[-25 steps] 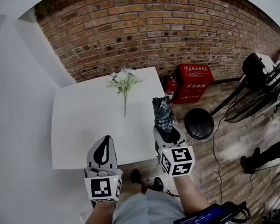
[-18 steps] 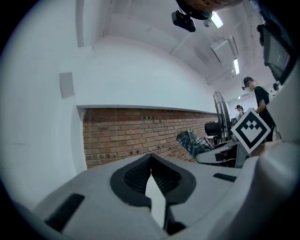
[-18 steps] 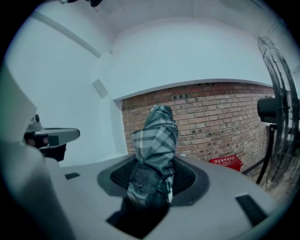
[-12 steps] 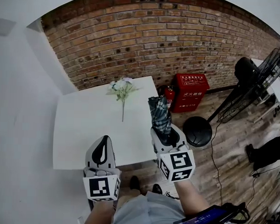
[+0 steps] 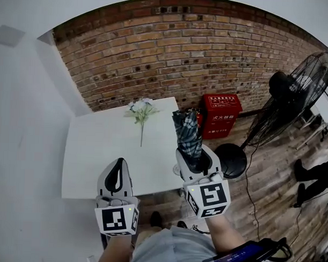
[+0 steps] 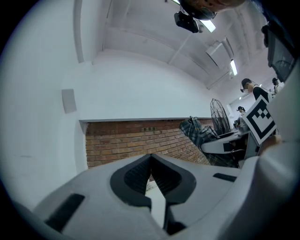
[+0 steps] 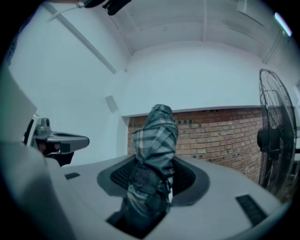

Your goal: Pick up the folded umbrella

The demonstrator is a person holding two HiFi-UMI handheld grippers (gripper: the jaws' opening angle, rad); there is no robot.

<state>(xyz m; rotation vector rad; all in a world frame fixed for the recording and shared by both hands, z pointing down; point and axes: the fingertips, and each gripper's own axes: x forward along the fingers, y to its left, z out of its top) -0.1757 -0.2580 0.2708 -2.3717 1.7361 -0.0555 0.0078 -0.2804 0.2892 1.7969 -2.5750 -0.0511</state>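
Dark plaid fabric fills my right gripper [image 5: 194, 155], low and right of centre in the head view. Its two pads pinch the folded umbrella [image 5: 187, 133] by its lower end, and the umbrella stands upright from them. It is lifted off the white table [image 5: 93, 152] and crosses that table's right edge in the picture. At lower left, my left gripper [image 5: 120, 166] carries nothing, its fingers pressed together at the tips. The grip matches that of a second ago. What has changed is height: both hands have risen, and the floor fan [image 5: 286, 102] now shows whole at the upper right. Farther off, the white flowers [image 5: 141, 106] lie untouched near the table's far edge, with the brick wall [image 5: 172, 53] behind them. I judge the pick-up essentially done, with only a steady hold left.
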